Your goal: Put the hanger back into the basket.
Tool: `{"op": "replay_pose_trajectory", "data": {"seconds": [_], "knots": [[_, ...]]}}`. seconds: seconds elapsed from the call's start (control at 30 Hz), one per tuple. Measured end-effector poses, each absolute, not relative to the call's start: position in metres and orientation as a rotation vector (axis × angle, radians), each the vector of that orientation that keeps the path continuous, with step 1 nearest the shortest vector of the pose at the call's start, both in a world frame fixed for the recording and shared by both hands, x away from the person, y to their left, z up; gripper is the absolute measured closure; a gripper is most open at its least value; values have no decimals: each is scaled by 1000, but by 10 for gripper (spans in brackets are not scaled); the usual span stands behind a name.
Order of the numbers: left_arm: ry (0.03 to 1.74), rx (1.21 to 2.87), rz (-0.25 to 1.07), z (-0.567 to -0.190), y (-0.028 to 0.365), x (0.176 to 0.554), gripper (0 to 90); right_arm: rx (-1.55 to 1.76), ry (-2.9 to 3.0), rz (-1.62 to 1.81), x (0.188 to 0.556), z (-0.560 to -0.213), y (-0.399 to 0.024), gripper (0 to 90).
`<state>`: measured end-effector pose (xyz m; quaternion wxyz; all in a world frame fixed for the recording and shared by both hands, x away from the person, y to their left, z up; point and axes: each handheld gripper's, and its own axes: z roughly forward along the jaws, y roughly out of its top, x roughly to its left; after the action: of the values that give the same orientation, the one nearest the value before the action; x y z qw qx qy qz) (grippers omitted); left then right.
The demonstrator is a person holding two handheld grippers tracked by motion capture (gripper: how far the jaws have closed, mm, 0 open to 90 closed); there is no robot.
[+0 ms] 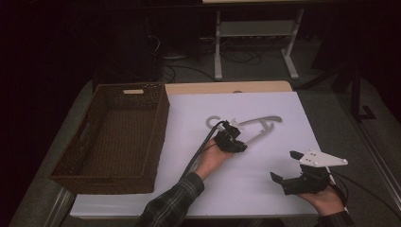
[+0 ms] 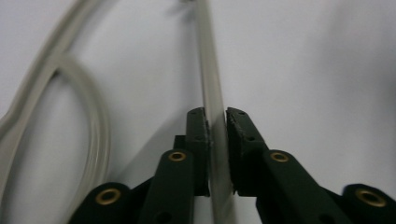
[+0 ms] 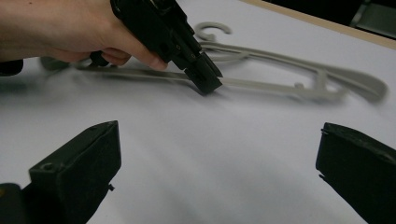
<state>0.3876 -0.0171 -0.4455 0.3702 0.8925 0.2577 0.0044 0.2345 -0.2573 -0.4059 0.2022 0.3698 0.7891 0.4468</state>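
A grey plastic clothes hanger [image 1: 257, 125] lies flat on the white table cover, its hook toward the basket side. My left gripper [image 1: 238, 145] is shut on the hanger's lower bar; in the left gripper view the bar [image 2: 212, 93] runs straight between the two closed jaws of that gripper [image 2: 217, 135]. The right gripper view shows the hanger [image 3: 299, 77] with the left gripper [image 3: 208, 81] clamped on its bar. My right gripper [image 1: 284, 166] hovers open near the table's front right, jaws wide apart with nothing between them [image 3: 219, 168].
A brown wicker basket [image 1: 92, 161] stands empty at the left of the table. The white cover [image 1: 246, 189] spans the table, with a wooden edge [image 1: 227, 87] at the back. Desk legs and cables are on the floor beyond.
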Motion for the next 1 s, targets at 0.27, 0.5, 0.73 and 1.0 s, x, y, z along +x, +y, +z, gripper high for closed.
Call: {"op": "replay_pose_trajectory", "data": {"seconds": [0.27,0.5,0.73,1.0], "knots": [[519,2310,-56,-442,-25,373,813,1035,2204,1246,234,-406,-257,0],[395,2343,-122,-444,-33,348,812,1032,2204,1245,234,-406,-258,0],[400,2297,-153,-440,-26,345,751,1030,2207,1244,234,-406,-256,0],[441,2247,-102,-416,7,350,644,1032,2208,1242,234,-406,-256,0]]}}
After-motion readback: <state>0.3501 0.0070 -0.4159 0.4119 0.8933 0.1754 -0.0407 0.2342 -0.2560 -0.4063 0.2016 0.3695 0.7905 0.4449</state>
